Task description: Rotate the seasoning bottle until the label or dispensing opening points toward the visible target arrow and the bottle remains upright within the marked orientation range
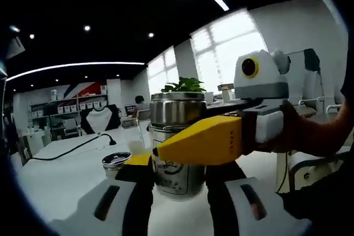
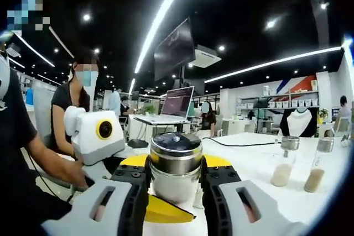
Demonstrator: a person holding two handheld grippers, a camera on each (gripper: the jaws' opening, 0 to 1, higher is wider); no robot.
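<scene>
Right gripper [image 2: 173, 192] gripped seasoning bottle [image 2: 176, 165] betw. both jaws, bottle upright, long axis vertical, on white table [image 2: 260, 153]. Left gripper [image 1: 178, 189] held same bottle [image 1: 178, 136] low on its body, opp. side. Target arrow not visible. Right view showed 2 small shakers [image 2: 285, 161] well apart; left view showed label side & a small lid [image 1: 116, 160]

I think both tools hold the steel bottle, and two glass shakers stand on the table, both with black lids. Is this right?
Not quite: the shakers and have silver metal lids, not black; the right gripper view shows this. The rest holds: the right tool and the left tool both hold the steel bottle on the table.
</scene>
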